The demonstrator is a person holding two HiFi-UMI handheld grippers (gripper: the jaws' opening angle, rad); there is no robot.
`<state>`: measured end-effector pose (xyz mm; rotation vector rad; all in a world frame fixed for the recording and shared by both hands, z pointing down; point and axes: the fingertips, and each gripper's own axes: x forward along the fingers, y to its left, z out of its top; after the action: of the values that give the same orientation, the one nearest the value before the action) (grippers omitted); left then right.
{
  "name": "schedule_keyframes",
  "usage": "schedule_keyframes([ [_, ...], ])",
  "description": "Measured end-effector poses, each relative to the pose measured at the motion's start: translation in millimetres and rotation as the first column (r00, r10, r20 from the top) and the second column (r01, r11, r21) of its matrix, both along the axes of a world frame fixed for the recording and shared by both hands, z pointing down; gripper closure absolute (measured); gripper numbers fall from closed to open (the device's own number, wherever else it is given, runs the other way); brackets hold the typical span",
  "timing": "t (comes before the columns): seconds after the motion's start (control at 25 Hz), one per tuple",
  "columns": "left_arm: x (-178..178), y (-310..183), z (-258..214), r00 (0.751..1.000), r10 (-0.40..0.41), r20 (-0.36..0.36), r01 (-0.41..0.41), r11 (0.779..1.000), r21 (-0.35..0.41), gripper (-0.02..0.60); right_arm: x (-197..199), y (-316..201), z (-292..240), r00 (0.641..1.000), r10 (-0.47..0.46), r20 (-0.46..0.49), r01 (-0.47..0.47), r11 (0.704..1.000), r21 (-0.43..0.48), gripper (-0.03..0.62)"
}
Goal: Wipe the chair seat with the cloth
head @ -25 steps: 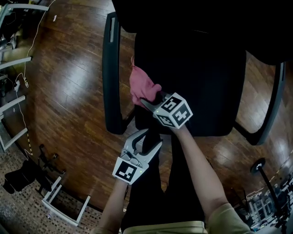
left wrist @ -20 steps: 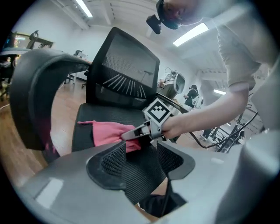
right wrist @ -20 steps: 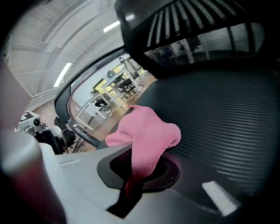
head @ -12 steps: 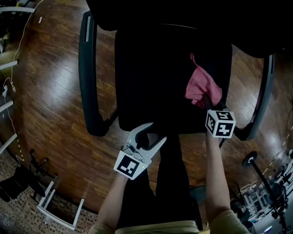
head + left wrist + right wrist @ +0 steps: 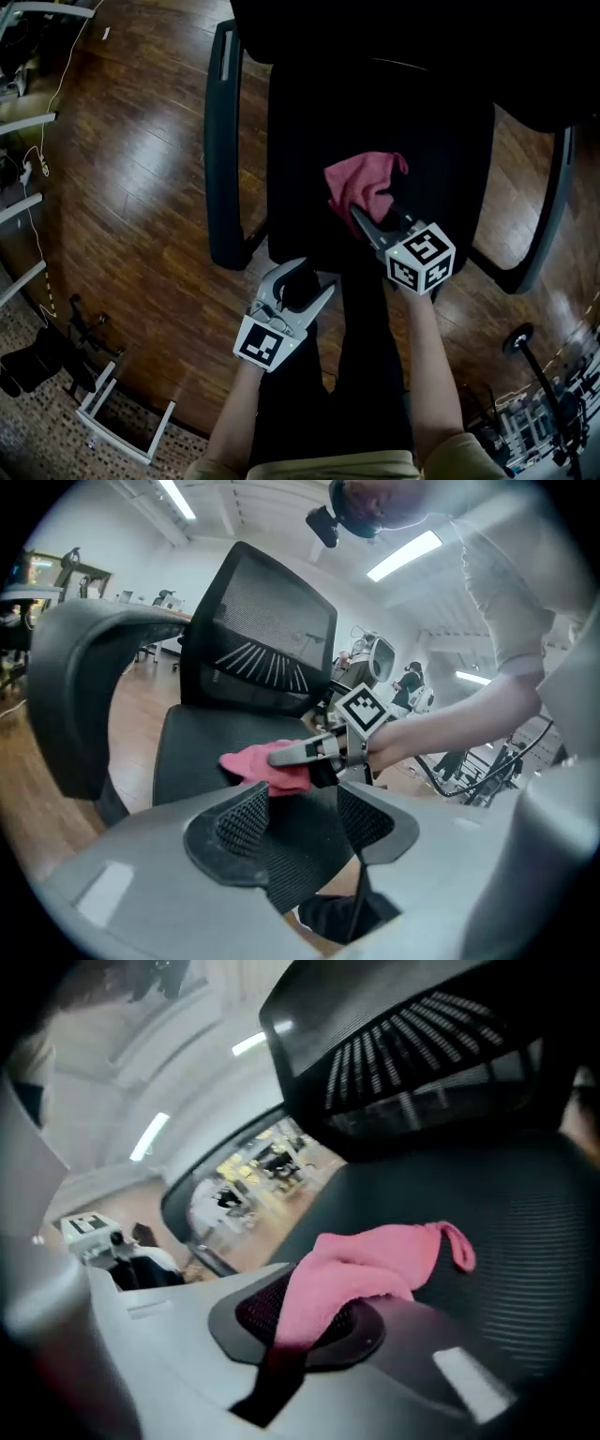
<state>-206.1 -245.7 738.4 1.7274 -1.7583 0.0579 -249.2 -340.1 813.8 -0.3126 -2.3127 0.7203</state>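
A pink cloth [image 5: 362,183] lies bunched on the black chair seat [image 5: 375,103], near its middle front. My right gripper [image 5: 362,218] is shut on the cloth's near edge and presses it onto the seat. In the right gripper view the cloth [image 5: 375,1265] drapes over the pads of the right gripper [image 5: 319,1321]. My left gripper [image 5: 305,279] hovers at the seat's front edge, left of the right one. Its jaws are opening, with nothing between them. The left gripper view looks past the left gripper [image 5: 305,817] to the cloth [image 5: 267,766] and the right gripper [image 5: 292,754].
Black armrests stand on both sides of the seat, the left armrest [image 5: 223,141] and the right armrest [image 5: 553,206]. The mesh backrest [image 5: 262,639] rises behind. Around the chair is wood floor [image 5: 122,187], with cables and metal frames [image 5: 122,422] at the left.
My right gripper swept the cloth from the seat's left side to its right side, then back toward the middle. The left gripper stayed at the front edge.
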Motion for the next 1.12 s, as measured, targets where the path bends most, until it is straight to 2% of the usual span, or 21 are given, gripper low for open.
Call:
schedule_keyframes([
  [0.08,-0.7,14.6,-0.6,1.000,-0.008,0.004,0.009,1.000,-0.016,0.365,-30.5,56.2,-12.0,0.985,-0.152,0.080,0.161,0.980,-0.113,0.577],
  [0.16,-1.2,26.4,-1.1,1.000,-0.029,-0.005,0.029,0.999,-0.038,0.365,-49.8,100.6,-10.8,0.957,-0.270,0.105,0.284,0.947,-0.151,0.577],
  [0.24,-0.5,33.0,-1.4,0.999,-0.048,-0.016,0.047,0.997,-0.054,0.365,-54.6,125.9,6.9,0.938,-0.344,0.041,0.346,0.927,-0.143,0.577],
  [0.32,-0.6,34.8,-0.7,0.998,-0.062,-0.026,0.061,0.996,-0.066,0.365,-43.3,124.6,32.8,0.922,-0.376,-0.092,0.370,0.926,-0.077,0.577],
  [0.36,-2.2,34.0,0.0,0.997,-0.067,-0.026,0.065,0.996,-0.069,0.365,-34.2,113.2,43.6,0.920,-0.360,-0.157,0.357,0.933,-0.044,0.577],
  [0.44,-6.8,28.3,0.7,0.997,-0.071,-0.017,0.070,0.996,-0.063,0.365,-11.3,74.6,54.5,0.935,-0.251,-0.250,0.255,0.967,-0.015,0.577],
  [0.52,-9.7,19.1,-0.4,0.997,-0.071,-0.012,0.071,0.997,-0.044,0.365,22.5,23.5,57.0,0.942,-0.085,-0.325,0.098,0.995,0.025,0.577],
  [0.6,-8.3,8.6,-3.1,0.998,-0.064,-0.011,0.064,0.998,-0.024,0.365,69.2,-33.2,56.1,0.914,0.109,-0.392,-0.066,0.990,0.121,0.577],
  [0.64,-6.1,3.6,-4.8,0.998,-0.059,-0.013,0.058,0.998,-0.016,0.365,96.7,-62.2,54.5,0.882,0.210,-0.421,-0.141,0.972,0.190,0.577],
  [0.72,-2.3,-3.8,-7.4,0.999,-0.049,-0.023,0.049,0.999,-0.003,0.365,152.9,-113.6,50.8,0.800,0.380,-0.465,-0.229,0.909,0.349,0.577],
  [0.8,-2.2,-7.4,-7.5,0.998,-0.050,-0.035,0.050,0.999,0.006,0.365,193.2,-143.2,50.5,0.739,0.464,-0.489,-0.228,0.855,0.466,0.577],
  [0.84,-2.9,-8.7,-7.1,0.998,-0.055,-0.038,0.055,0.998,0.011,0.365,202.3,-147.2,51.5,0.735,0.463,-0.496,-0.196,0.845,0.498,0.577],
  [0.88,-3.8,-9.4,-7.1,0.997,-0.062,-0.039,0.063,0.998,0.016,0.365,202.8,-143.8,51.8,0.751,0.435,-0.496,-0.154,0.846,0.510,0.577],
  [0.96,-6.3,-7.4,-8.4,0.996,-0.079,-0.037,0.079,0.997,0.016,0.365,178.7,-117.6,46.6,0.832,0.330,-0.446,-0.105,0.883,0.458,0.577],
  [1.04,-8.7,-2.2,-11.0,0.996,-0.088,-0.030,0.089,0.996,0.007,0.358,132.0,-74.1,31.6,0.927,0.201,-0.316,-0.098,0.945,0.313,0.577],
  [1.12,-9.6,5.0,-13.8,0.995,-0.094,-0.024,0.093,0.996,-0.007,0.345,79.9,-23.2,11.6,0.984,0.062,-0.168,-0.035,0.987,0.157,0.577],
])
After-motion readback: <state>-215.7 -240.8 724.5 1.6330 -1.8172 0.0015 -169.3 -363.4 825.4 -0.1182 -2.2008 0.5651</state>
